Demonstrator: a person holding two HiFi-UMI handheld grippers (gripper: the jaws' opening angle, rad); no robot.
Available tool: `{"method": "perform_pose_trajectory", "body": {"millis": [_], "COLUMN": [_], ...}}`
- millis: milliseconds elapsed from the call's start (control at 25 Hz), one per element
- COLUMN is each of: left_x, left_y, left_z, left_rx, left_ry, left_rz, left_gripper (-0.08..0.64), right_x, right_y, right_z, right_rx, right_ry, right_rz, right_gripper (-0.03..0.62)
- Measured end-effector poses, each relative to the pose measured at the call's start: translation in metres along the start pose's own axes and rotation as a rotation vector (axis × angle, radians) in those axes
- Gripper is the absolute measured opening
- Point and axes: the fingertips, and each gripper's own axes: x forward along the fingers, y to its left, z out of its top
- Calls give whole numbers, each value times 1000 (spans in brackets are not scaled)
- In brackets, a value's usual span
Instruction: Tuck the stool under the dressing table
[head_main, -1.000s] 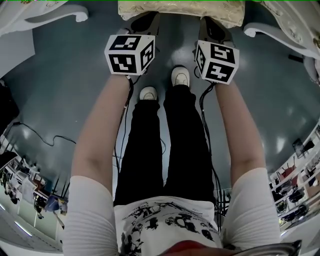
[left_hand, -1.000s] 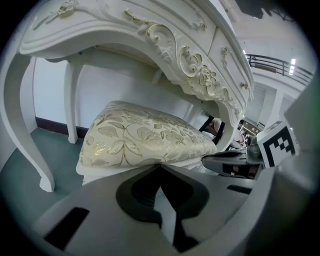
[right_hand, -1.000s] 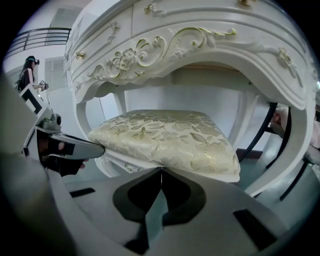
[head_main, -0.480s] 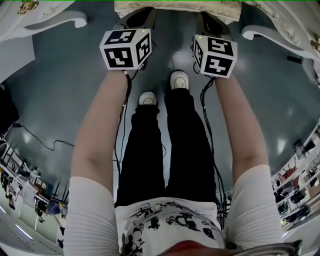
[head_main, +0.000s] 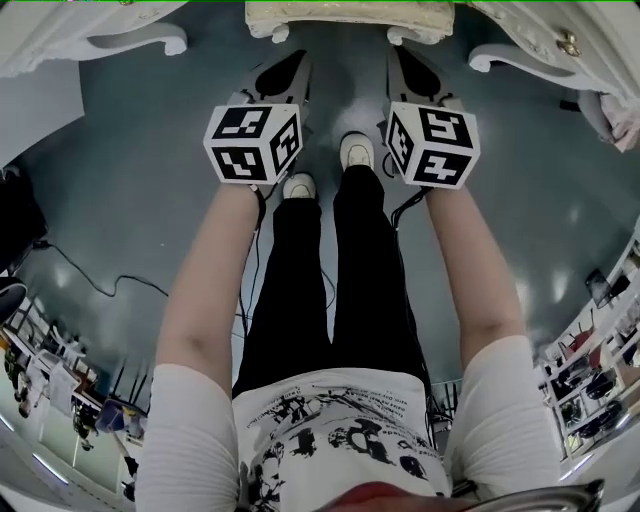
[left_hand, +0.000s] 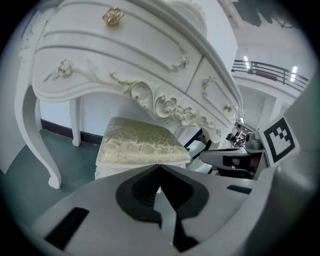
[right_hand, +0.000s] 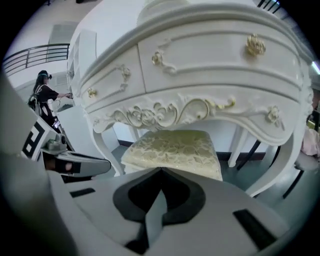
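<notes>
The stool (head_main: 345, 18), white with a pale gold patterned cushion, stands under the white carved dressing table (head_main: 130, 40) at the top of the head view. Both gripper views show the stool's cushion (left_hand: 140, 142) (right_hand: 175, 150) beneath the table's drawer front (left_hand: 125, 55) (right_hand: 200, 65). My left gripper (head_main: 290, 65) and right gripper (head_main: 405, 60) hover side by side a short way in front of the stool, clear of it. Each has its jaws closed tip to tip with nothing held (left_hand: 160, 166) (right_hand: 161, 170).
The person's legs and white shoes (head_main: 358, 152) stand on the dark green floor just behind the grippers. The table's curved legs (head_main: 510, 55) flank the stool. Cables (head_main: 90, 280) trail on the floor at left. A person in black (right_hand: 45, 95) stands far off.
Both grippers have drawn back from the stool's near edge toward the person. The stool now lies further up in the view, deeper under the table.
</notes>
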Motion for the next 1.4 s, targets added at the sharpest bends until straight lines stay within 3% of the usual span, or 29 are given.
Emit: {"method": "perform_pose_trajectory", "body": {"millis": [480, 720, 920, 1160, 1400], "left_x": [-148, -217, -272, -337, -374], "left_y": [-104, -153, -197, -227, -240], "left_z": [195, 283, 360, 426, 443], "left_rx": [191, 278, 350, 382, 380], "left_ry": [-217, -314, -416, -528, -578], "left_rz": [-75, -54, -97, -94, -92], "left_gripper": [20, 20, 20, 20, 20], "right_x": [-165, -244, -313, -380, -420], "right_y": [60, 73, 85, 88, 89], "right_z": [182, 280, 358, 411, 434], "right_rx": [-108, -117, -163, -175, -175], "right_ry": [-212, -335, -475, -566, -610], "right_rz": [111, 135, 128, 73, 32], "right_gripper": [17, 17, 15, 15, 15]}}
